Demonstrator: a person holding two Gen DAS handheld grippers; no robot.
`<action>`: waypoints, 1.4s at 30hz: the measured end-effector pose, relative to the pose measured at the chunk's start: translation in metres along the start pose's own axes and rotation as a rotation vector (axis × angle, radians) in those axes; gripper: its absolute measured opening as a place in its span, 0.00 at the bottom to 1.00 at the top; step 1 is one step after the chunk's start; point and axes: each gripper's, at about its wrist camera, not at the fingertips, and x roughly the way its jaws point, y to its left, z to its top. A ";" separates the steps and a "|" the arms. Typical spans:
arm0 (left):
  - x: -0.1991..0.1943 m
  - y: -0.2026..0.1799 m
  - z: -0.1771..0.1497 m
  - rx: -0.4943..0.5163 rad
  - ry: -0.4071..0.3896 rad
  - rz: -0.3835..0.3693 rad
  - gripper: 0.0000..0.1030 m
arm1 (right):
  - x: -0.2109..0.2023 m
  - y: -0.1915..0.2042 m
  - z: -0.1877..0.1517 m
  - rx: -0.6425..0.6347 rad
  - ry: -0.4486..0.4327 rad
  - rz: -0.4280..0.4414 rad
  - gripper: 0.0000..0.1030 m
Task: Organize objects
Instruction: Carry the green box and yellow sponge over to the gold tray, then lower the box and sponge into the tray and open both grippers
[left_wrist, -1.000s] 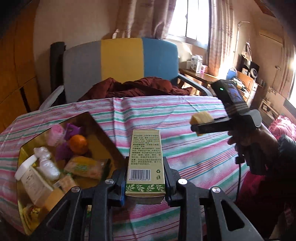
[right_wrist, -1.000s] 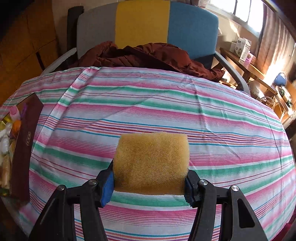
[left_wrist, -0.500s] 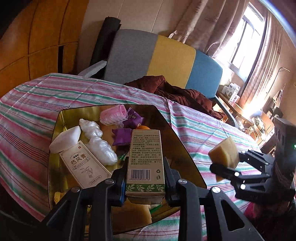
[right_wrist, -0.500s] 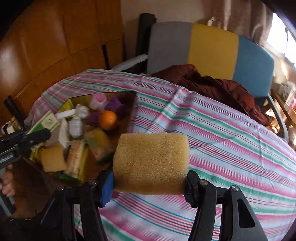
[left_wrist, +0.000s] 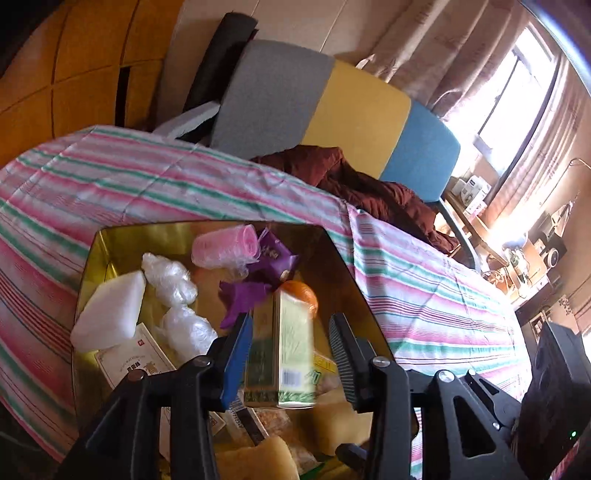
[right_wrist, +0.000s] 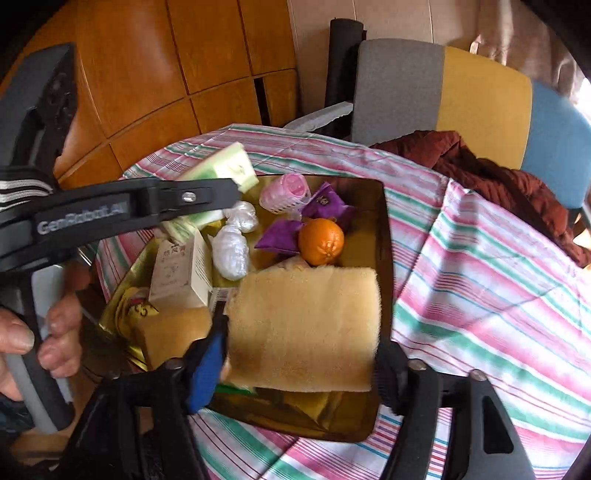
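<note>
Listing contents at the gold tray (right_wrist: 384, 236) on the striped tablecloth (right_wrist: 480, 295).

Left gripper (left_wrist: 291, 350): jaws opening, both pads standing clear of the green box (left_wrist: 293, 354). Box sits between them, blurred, over the tray's contents; no pad presses on it. In the right wrist view the same box (right_wrist: 221, 173) shows pale green beside the left gripper's black finger, above the tray's far left corner.

Right gripper (right_wrist: 299, 369): jaws opening. Yellow sponge (right_wrist: 306, 328) lies between the blue pad and the dark pad, over the tray's near half; whether the pads still touch its ends cannot be told.

Tray contents, right wrist view: orange (right_wrist: 320, 242); purple packets (right_wrist: 325, 203); pink roll (right_wrist: 284, 194); two clear-wrapped bundles (right_wrist: 231, 251); white carton (right_wrist: 181, 273) with print; a second sponge (right_wrist: 173, 336) near the left edge.

A hand (right_wrist: 48, 332) grips the left gripper's handle at the left border.

Beyond the table: a chair (right_wrist: 476, 96) with grey, yellow and blue panels, a dark red garment (right_wrist: 480, 166) on its seat.
</note>
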 end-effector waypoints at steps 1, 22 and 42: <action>0.001 0.002 -0.002 -0.003 0.004 0.017 0.42 | 0.004 0.000 0.000 0.009 0.005 0.001 0.87; -0.059 -0.006 -0.045 0.112 -0.153 0.249 0.50 | 0.000 0.010 -0.016 0.047 -0.004 -0.011 0.88; -0.092 -0.022 -0.076 0.121 -0.231 0.390 0.67 | -0.047 0.026 -0.020 0.065 -0.189 -0.310 1.00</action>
